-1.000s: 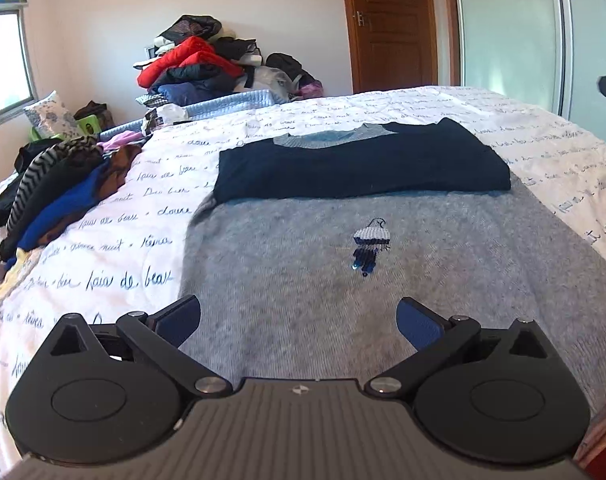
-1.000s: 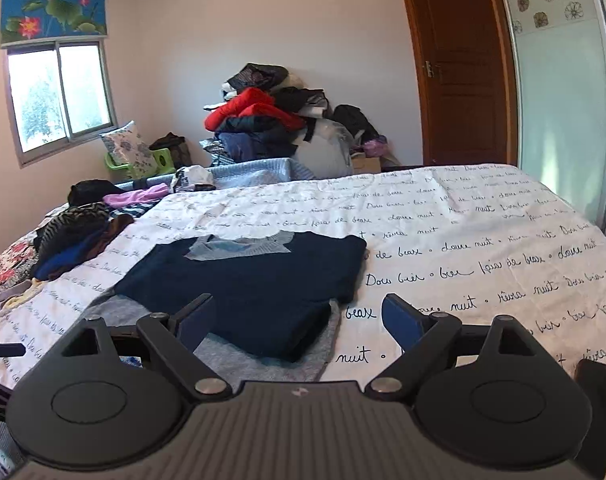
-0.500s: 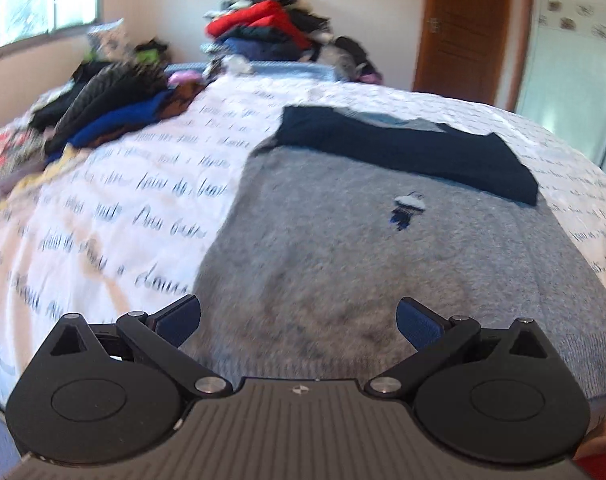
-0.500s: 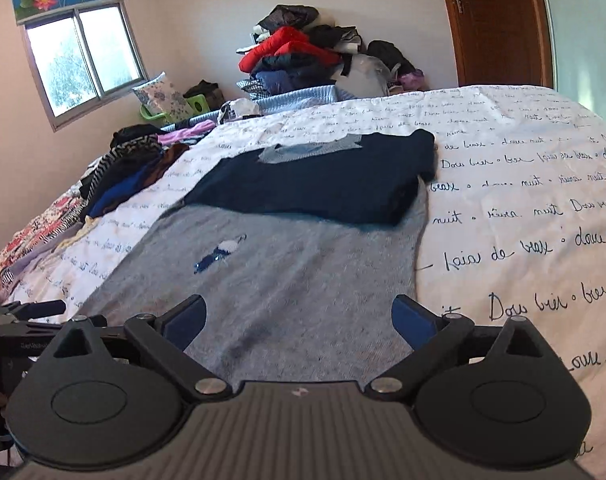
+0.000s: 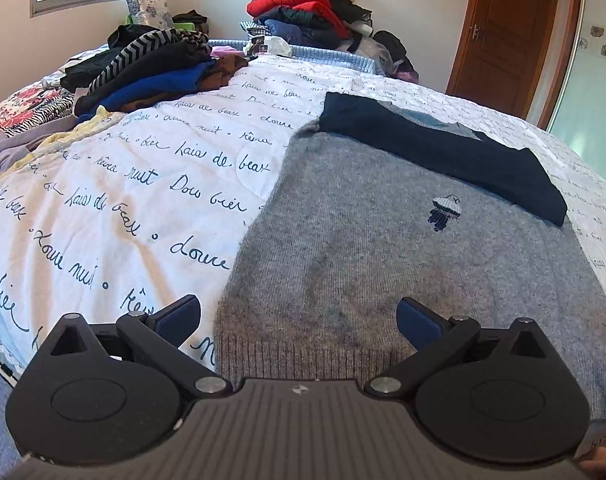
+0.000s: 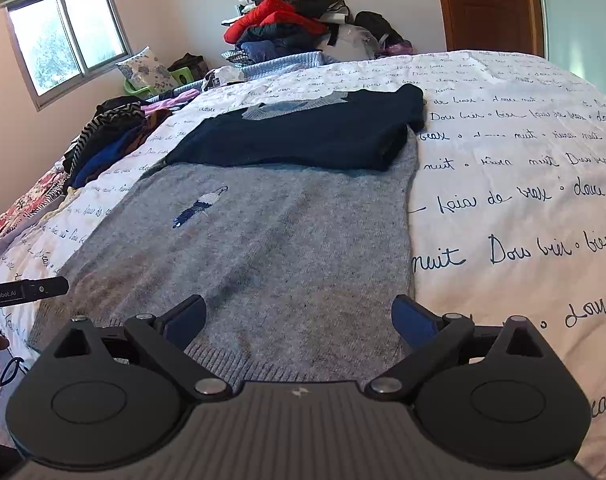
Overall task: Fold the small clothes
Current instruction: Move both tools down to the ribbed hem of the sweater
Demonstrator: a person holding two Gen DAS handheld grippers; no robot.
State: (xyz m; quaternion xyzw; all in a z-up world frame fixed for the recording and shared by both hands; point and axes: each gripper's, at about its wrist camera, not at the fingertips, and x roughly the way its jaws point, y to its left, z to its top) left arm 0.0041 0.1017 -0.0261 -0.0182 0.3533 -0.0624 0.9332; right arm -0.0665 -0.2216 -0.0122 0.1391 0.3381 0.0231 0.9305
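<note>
We log one grey knitted sweater (image 5: 383, 248), fuzzy, with ribbed hem and small embroidered motif, flat on the bed's script-printed white cover (image 5: 143, 184); navy sleeves folded across its top. Its hem lies just ahead of the left hand-held gripper (image 5: 299, 316) and right hand-held gripper (image 6: 299, 316), both spread, pinching nothing.

A grey sweater (image 5: 403, 264) with navy folded sleeves (image 5: 455, 152) lies on a white bedspread (image 5: 135, 184) patterned with dark blue cursive script.
</note>
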